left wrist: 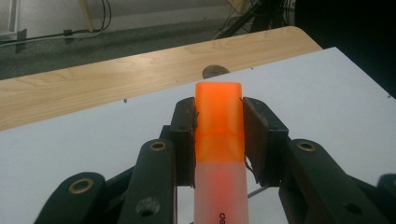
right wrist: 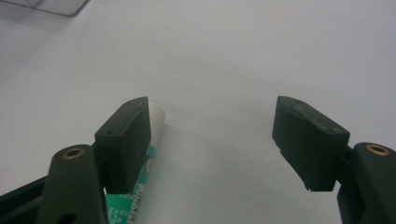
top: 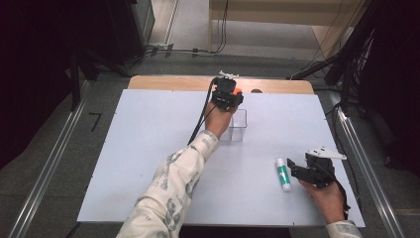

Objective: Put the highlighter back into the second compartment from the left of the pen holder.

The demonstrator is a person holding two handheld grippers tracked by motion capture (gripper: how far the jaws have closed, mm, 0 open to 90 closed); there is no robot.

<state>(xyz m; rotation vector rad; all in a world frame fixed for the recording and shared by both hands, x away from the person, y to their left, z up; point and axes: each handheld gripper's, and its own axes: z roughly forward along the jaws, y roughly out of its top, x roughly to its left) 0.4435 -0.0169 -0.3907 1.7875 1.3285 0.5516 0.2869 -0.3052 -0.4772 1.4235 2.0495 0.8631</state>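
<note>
An orange highlighter (left wrist: 219,140) is pinched between the pads of the left gripper (top: 229,94), held over the far half of the white sheet (top: 148,148), just above and at about eleven o'clock of the clear plastic cup (top: 237,125). In the left gripper view the orange cap is seen clamped on both flanks, with the pale barrel running back toward the camera. A slip is judged the main risk: the barrel is smooth and the grip sits near the cap end, so a tilt of the wrist could let it slide or swing. If it is meant for the cup, the narrow mouth and thin walls could be struck and the light cup tipped or pushed toward the wooden table edge (left wrist: 93,93) at twelve o'clock.

Further right, at about four o'clock of the cup and well apart from it, a green-and-white glue stick (top: 283,174) lies on the sheet. The right gripper (top: 297,171) is held just beside it with its jaws spread wide and nothing between them; one jaw stands close against the stick, so it could be nudged and rolled. Nothing else stands between the stick and the cup.
</note>
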